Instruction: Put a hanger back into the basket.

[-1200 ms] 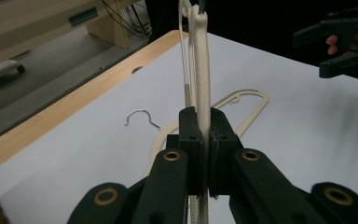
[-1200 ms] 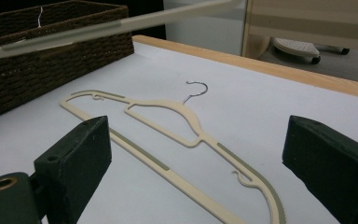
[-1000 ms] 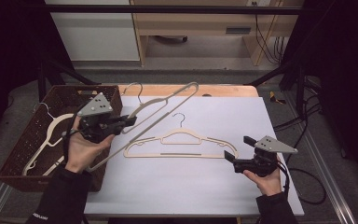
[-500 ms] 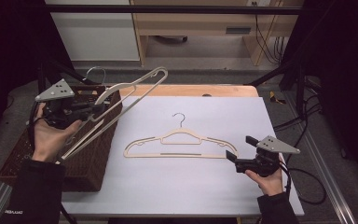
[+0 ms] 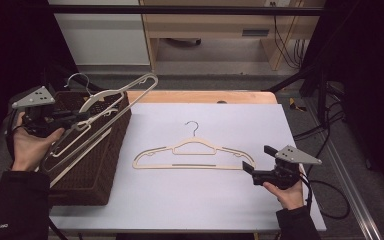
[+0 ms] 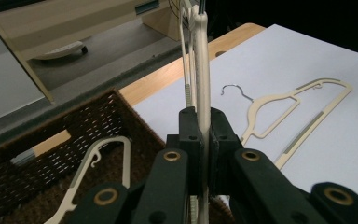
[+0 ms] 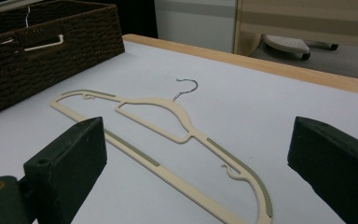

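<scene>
Hanger [image 5: 105, 107] in your left gripper [image 5: 82, 120] was clamped edge-on between closed jaws, hanging over the wicker basket [image 5: 92, 185], long axis slanting from your hand up toward the far rim. Your right gripper [image 5: 248, 169], jaws wide and empty, sat just beside the near end of the second hanger [image 5: 195, 152] lying crosswise on the white table [image 5: 190, 200].

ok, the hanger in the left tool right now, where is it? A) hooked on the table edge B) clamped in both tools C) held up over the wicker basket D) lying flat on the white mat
C: the left tool is shut on the held hanger, which tilts in the air over the wicker basket; the other hanger lies on the mat.
</scene>
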Motion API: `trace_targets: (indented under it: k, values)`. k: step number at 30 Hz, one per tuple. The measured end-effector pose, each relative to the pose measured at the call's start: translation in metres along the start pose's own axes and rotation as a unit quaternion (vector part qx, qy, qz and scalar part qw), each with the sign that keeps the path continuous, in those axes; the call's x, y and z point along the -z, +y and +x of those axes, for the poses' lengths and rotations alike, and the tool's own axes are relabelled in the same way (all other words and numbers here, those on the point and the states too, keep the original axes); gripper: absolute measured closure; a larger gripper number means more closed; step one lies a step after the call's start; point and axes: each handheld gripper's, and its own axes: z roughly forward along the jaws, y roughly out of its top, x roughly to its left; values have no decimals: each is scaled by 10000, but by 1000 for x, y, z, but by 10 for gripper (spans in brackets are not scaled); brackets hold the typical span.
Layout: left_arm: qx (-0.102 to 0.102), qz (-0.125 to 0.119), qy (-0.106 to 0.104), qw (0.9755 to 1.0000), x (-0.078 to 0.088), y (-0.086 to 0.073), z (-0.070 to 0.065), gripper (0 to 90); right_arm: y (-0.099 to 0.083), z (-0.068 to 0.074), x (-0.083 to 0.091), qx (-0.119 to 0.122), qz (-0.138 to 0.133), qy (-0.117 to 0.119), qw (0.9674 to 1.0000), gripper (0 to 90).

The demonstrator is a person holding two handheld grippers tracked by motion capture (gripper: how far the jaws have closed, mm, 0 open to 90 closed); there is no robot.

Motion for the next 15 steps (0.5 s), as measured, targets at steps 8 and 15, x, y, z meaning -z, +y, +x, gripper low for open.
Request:
trace_targets:
  k: [8,15]
  values:
    - [234,29,157,9996,9,-19,25,863,1,0,0,19,3,1,10000,51]
    - [511,202,340,9979,15,-42,47,863,0,0,-1,29,24,-16,10000,50]
